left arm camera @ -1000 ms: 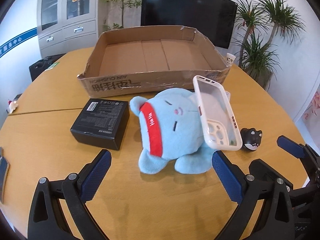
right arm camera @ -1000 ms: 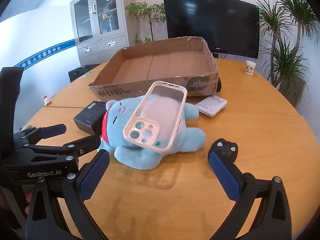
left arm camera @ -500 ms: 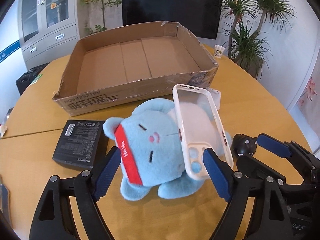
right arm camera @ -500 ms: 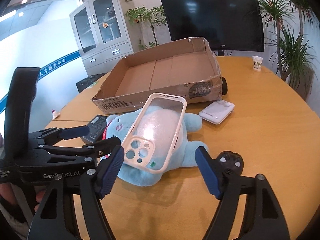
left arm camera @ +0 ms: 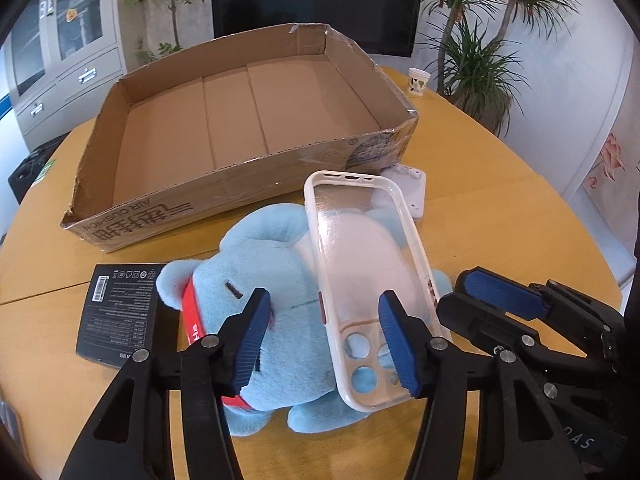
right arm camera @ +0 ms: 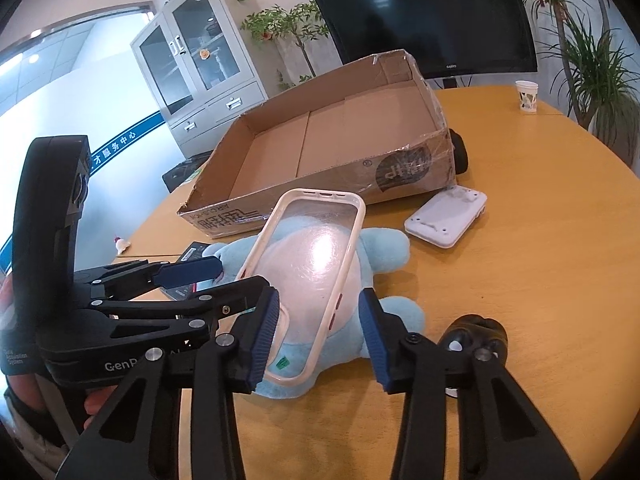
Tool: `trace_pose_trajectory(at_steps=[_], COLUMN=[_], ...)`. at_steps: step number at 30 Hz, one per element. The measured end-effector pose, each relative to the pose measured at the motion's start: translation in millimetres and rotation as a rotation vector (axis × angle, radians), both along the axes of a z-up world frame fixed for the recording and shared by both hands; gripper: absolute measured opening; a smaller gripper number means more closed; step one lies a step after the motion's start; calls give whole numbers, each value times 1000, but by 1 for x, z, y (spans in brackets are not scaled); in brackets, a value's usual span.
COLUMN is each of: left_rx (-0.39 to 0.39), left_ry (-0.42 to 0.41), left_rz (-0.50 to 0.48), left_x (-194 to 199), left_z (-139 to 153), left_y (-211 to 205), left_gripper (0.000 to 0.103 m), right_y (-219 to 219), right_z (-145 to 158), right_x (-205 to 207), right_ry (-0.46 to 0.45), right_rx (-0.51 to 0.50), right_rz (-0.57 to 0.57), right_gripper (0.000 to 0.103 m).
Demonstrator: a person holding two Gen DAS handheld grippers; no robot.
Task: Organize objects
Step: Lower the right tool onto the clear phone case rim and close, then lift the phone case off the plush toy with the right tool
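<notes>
A blue plush toy [left arm camera: 260, 264] with a red band lies on the wooden table [left arm camera: 500, 220]. A clear phone case [left arm camera: 360, 272] with a white rim rests on top of it. My left gripper [left arm camera: 324, 344] straddles the toy's head and the case's camera end. Its jaws are closing, and I see no pad pressing. In the right wrist view, my right gripper [right arm camera: 318, 338] has the phone case's [right arm camera: 316, 256] lower end between its closing jaws. The left pad is at the rim and the right pad stands clear. The plush toy [right arm camera: 384, 248] lies beneath.
An empty cardboard box [left arm camera: 192, 204] stands just behind the toy. A black box [left arm camera: 116, 308] lies to its left and a white device [right arm camera: 444, 216] to its right. A black figurine [right arm camera: 476, 332] sits by my right finger. A paper cup [right arm camera: 526, 96] stands far back.
Both grippers have moved in over the toy and case, and their jaws have narrowed from wide open. The toy and case have stayed in place.
</notes>
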State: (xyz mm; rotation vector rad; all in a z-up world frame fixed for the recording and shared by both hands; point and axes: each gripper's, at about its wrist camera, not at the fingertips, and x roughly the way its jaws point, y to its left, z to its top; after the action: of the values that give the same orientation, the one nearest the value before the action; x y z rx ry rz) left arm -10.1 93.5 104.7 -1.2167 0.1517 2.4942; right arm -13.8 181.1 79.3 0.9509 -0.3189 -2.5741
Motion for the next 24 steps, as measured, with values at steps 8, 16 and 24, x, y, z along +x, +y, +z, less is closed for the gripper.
trace_pose_trajectory(at_steps=[8, 16, 24], left_rx=[-14, -38, -42], left_ry=[4, 14, 23], left_rz=[-7, -22, -16], left_x=[-2, 1, 0], left_z=[-2, -4, -5], left_y=[2, 8, 11], left_gripper=[41, 28, 28], right_y=[-3, -3, -2], right_z=[-5, -9, -16], right_x=[-7, -11, -15], right_ry=[-28, -56, -90], right_rx=[-12, 0, -14], right_rz=[0, -29, -43], right_gripper=[21, 11, 11])
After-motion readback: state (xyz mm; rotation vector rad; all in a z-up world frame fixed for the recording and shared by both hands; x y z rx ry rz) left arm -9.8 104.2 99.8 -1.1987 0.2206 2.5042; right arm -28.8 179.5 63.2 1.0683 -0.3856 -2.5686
